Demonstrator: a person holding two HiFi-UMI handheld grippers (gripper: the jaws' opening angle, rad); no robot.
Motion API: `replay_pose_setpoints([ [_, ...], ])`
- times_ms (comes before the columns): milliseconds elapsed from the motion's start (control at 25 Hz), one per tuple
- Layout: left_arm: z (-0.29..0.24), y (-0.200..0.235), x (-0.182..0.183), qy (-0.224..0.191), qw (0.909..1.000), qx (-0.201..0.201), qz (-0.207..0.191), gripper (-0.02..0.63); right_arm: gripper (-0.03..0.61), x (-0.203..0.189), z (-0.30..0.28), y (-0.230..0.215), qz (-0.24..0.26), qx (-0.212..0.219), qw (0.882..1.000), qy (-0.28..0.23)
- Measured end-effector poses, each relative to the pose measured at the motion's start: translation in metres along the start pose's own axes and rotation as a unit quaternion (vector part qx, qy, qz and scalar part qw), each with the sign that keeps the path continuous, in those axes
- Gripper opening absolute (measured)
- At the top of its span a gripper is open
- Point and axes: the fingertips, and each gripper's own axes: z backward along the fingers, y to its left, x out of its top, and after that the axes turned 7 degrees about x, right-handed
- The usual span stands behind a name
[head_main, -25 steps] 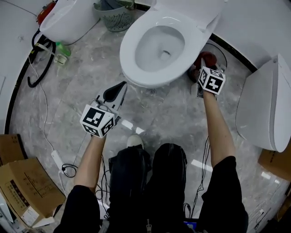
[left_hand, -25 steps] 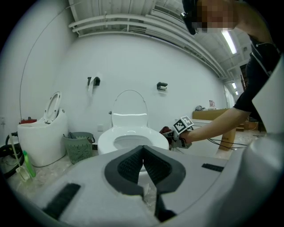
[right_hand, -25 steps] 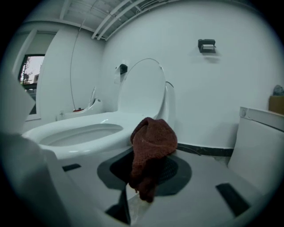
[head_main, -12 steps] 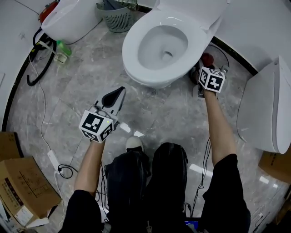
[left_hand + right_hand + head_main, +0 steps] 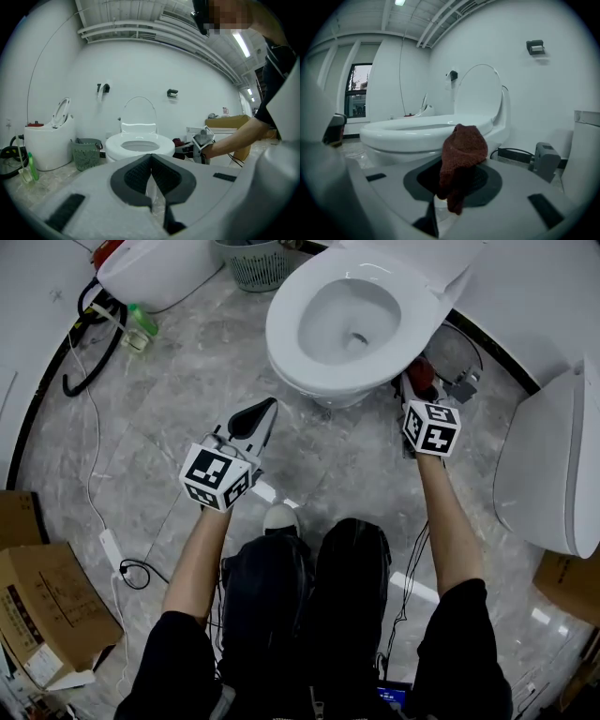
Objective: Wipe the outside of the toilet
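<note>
The white toilet (image 5: pixel 302 354) stands at the top centre with its lid up; its seat and bowl also fill the middle of the left gripper view (image 5: pixel 139 143) and the right gripper view (image 5: pixel 393 131). My right gripper (image 5: pixel 415 385) is at the bowl's right flank, under the rim, shut on a dark red cloth (image 5: pixel 422 371). The cloth (image 5: pixel 462 154) bunches up out of the jaws just in front of the seat rim. My left gripper (image 5: pixel 259 418) hovers over the floor short of the bowl's front left, shut and empty, its pads (image 5: pixel 136 176) pressed together.
A green mesh basket (image 5: pixel 255 263) and a second white toilet (image 5: pixel 155 273) sit at the upper left, with a black hose (image 5: pixel 80 348) and a green bottle (image 5: pixel 141 322). Another white unit (image 5: pixel 553 465) stands right, a grey box (image 5: pixel 464 385) behind the toilet, cardboard boxes (image 5: pixel 42 601) lower left.
The right gripper with the cloth has drawn back a little along the bowl's right side toward me. The left gripper has barely moved relative to the toilet; the head view shifted.
</note>
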Motion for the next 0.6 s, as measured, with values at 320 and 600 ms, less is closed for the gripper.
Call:
replay_pose_setpoints([
  [320,0.005,-0.005,-0.004,0.008,0.9999,-0.001,-0.010,0.008,0.084,-0.016,0.017,0.082,-0.014,0.040,0.999,-0.012],
  [600,0.013,0.000,-0.004,0.010,0.9999,0.010,-0.009,0.008,0.084,-0.022,0.021,0.137,-0.036,0.058,0.998,-0.013],
])
